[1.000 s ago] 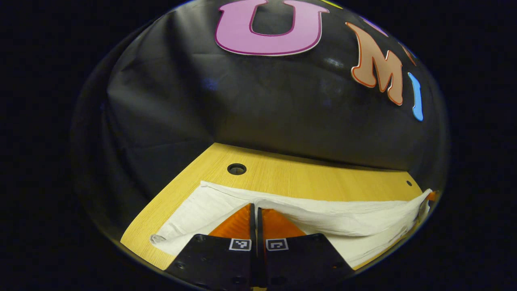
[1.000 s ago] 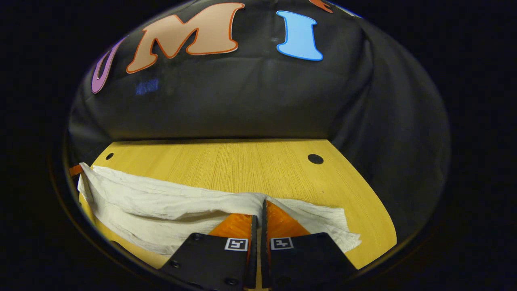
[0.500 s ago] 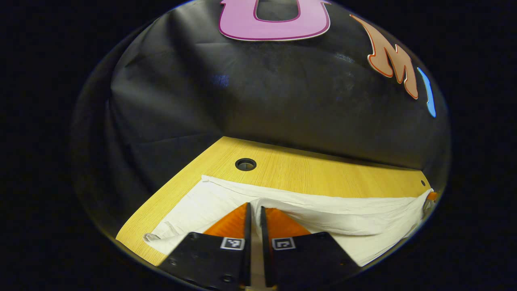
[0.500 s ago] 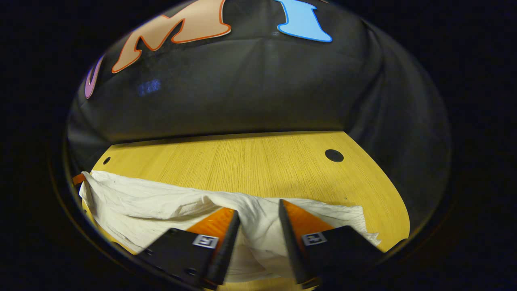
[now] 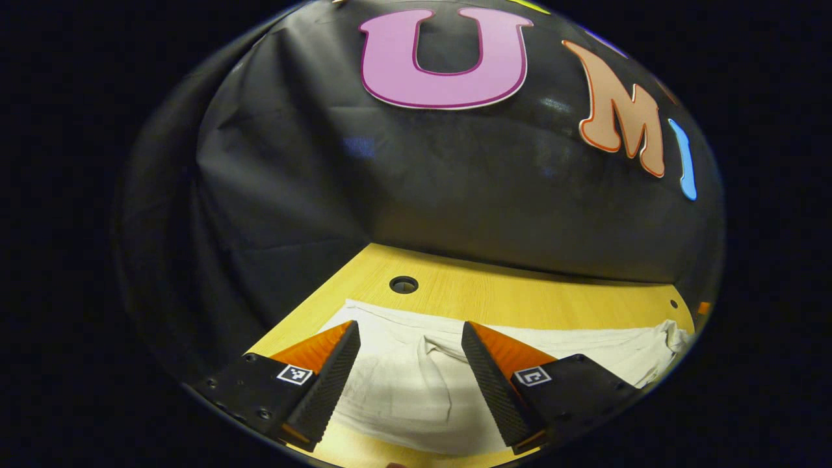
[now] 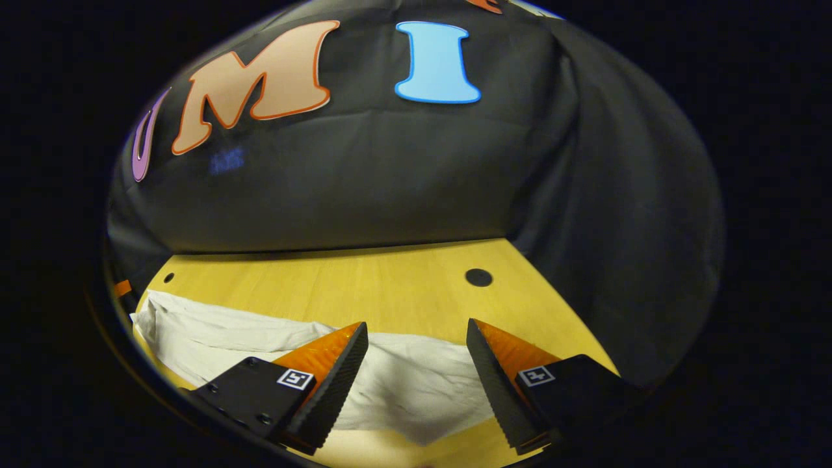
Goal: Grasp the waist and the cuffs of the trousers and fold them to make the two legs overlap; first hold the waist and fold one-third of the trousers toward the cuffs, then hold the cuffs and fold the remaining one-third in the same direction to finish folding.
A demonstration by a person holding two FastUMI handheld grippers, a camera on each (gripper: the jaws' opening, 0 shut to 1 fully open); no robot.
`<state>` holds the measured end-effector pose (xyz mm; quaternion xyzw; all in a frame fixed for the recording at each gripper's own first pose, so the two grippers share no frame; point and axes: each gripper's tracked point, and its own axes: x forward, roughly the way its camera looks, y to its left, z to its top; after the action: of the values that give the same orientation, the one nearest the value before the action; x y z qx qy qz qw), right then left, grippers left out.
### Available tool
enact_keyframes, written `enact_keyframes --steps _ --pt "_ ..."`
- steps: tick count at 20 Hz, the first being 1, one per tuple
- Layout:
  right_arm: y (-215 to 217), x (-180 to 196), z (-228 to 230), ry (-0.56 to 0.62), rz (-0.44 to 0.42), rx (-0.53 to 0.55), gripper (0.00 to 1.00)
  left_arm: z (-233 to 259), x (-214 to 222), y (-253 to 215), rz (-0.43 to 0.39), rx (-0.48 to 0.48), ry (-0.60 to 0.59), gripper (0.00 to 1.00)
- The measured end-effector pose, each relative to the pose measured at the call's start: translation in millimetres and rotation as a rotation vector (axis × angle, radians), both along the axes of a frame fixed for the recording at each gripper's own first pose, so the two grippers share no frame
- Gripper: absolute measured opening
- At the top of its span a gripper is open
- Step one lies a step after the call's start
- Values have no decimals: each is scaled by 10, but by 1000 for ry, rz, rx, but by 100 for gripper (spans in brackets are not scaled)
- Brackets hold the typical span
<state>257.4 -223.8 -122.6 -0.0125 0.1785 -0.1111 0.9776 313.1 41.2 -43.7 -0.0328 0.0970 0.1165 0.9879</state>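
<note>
Black cloth backs a yellow wooden table (image 5: 520, 302), on which the white trousers (image 5: 416, 390) are laid flat in a long band, rumpled in places. In the left gripper view, the left gripper (image 5: 411, 380) is seen spread wide above the trousers, gripping nothing. In the right gripper view, the right gripper (image 6: 416, 383) is likewise released over the trousers (image 6: 416, 390). Beyond the trousers, a round hole (image 6: 478, 277) is seen in the table (image 6: 390, 292).
</note>
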Motion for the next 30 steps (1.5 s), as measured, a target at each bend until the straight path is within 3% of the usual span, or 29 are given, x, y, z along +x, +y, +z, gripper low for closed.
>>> enact_keyframes --steps 8,13,17,19,21,23,24,25,27,28,29,30 --pt "-847 -701 -423 107 -149 -2 98 -42 -440 -290 -25 -24 18 96" --pt "-1000 -882 -785 185 -160 15 98 -44 -479 -365 -31 -38 24 96" --pt "-965 -810 -978 210 -141 74 98 -81 -476 -363 -41 -12 37 96" --pt "-890 -765 -1002 205 -119 137 99 -74 -478 -374 -46 -10 43 96" --pt "-844 -729 -993 196 -110 210 92 -72 -481 -375 -48 -8 46 96" --pt "-782 -675 -986 182 -102 316 96 -75 -487 -372 -52 -3 49 96" --pt "-736 -660 -983 180 -96 381 92 -77 -487 -368 -54 0 52 96" --pt "-707 -606 -997 173 -92 436 96 -72 -497 -371 -53 3 55 96" --pt "-597 -505 -1064 176 -76 516 96 -53 -495 -369 -49 8 45 96" --pt "-546 -465 -1099 180 -68 550 87 -52 -497 -360 -46 10 41 95" --pt "-508 -455 -1124 187 -66 579 87 -53 -502 -357 -42 13 43 96" --pt "-512 -435 -1160 189 -81 588 80 -57 -507 -348 -37 17 46 96"
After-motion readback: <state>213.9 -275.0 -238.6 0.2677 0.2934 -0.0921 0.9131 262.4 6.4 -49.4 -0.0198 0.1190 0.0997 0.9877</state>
